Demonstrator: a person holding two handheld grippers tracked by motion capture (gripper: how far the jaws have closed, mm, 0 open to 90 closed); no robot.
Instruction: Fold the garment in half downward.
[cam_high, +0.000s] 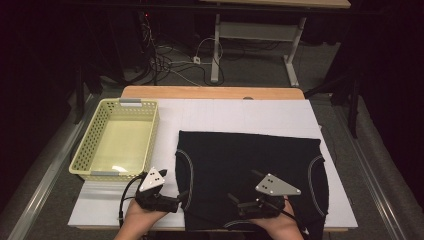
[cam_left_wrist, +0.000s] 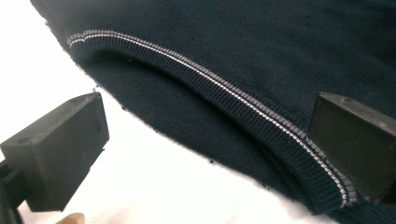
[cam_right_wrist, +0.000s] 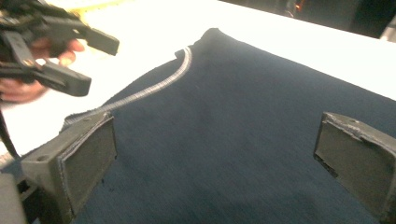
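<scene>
Okay, I've got the dark garment lying flat on the white worktop, spread across its right half and reaching the near edge. My left gripper sits at the garment's left edge near the front, jaws spread wide, one over bare worktop and one over the ribbed hem with its pale stitched stripe. My right gripper hovers over the cloth by the near edge, jaws spread too, pinching nothing. No label or writing reads anywhere on the fabric. A yellow basket stands at the left edge.
</scene>
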